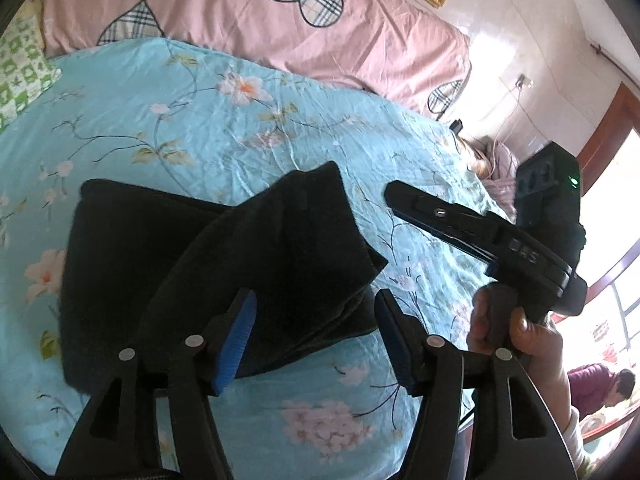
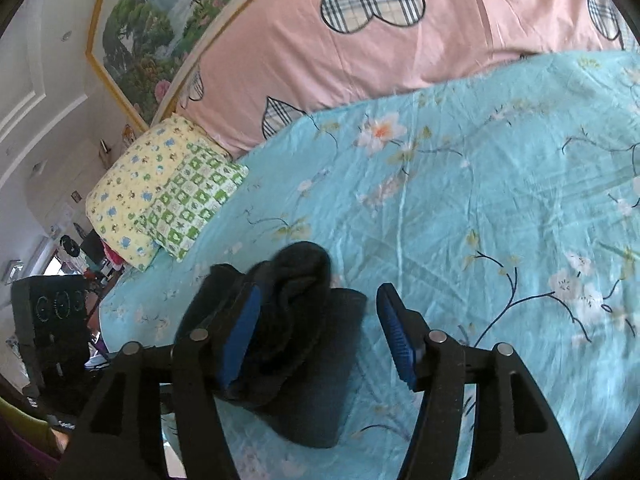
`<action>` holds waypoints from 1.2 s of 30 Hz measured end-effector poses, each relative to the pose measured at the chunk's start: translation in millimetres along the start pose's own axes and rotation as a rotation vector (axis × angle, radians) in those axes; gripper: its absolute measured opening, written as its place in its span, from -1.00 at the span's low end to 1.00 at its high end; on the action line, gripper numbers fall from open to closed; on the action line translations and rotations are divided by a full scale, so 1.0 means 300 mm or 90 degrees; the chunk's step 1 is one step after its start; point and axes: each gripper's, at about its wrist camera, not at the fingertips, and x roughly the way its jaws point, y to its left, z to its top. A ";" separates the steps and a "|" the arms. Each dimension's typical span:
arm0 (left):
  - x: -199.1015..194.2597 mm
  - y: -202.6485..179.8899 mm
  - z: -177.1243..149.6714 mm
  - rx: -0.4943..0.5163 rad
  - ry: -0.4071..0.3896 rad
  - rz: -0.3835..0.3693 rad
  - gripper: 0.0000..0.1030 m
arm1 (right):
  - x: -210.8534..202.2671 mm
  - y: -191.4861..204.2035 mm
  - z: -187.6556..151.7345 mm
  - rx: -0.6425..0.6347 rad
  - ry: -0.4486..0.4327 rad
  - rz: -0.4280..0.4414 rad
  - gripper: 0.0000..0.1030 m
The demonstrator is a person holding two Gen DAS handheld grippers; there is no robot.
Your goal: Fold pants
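The pants (image 1: 208, 264) are seen already folded compact on the bedsheet (image 1: 192, 128); left gripper (image 1: 314, 336) and right gripper (image 2: 318, 332) are held wide open, nothing gripped; only a final flattening is judged needed

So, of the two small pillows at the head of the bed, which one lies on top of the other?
The green checked pillow lies on top. It rests partly over the yellow pillow, which has small blue and green prints and sits closer to the painting.

Under me spreads a turquoise flowered bedsheet (image 2: 460, 208), creased. Behind it I see a pink quilt (image 2: 320, 68) with plaid hearts, beside it a yellow pillow (image 2: 128, 196) and a green checked pillow (image 2: 192, 200) touching, and a gold-framed landscape painting (image 2: 160, 28) above.
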 end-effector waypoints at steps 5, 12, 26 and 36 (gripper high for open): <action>-0.049 0.056 -0.019 -0.026 -0.013 0.010 0.27 | -0.034 0.090 -0.018 -0.017 -0.023 -0.022 0.40; -0.108 0.138 -0.041 -0.061 -0.027 0.026 0.30 | -0.034 0.197 -0.049 -0.047 -0.024 -0.053 0.50; -0.207 0.310 -0.053 -0.135 -0.064 0.053 0.34 | -0.001 0.342 -0.100 -0.089 -0.012 -0.112 0.70; -0.231 0.394 -0.047 -0.171 -0.073 0.066 0.39 | 0.006 0.350 -0.102 -0.061 -0.019 -0.164 0.76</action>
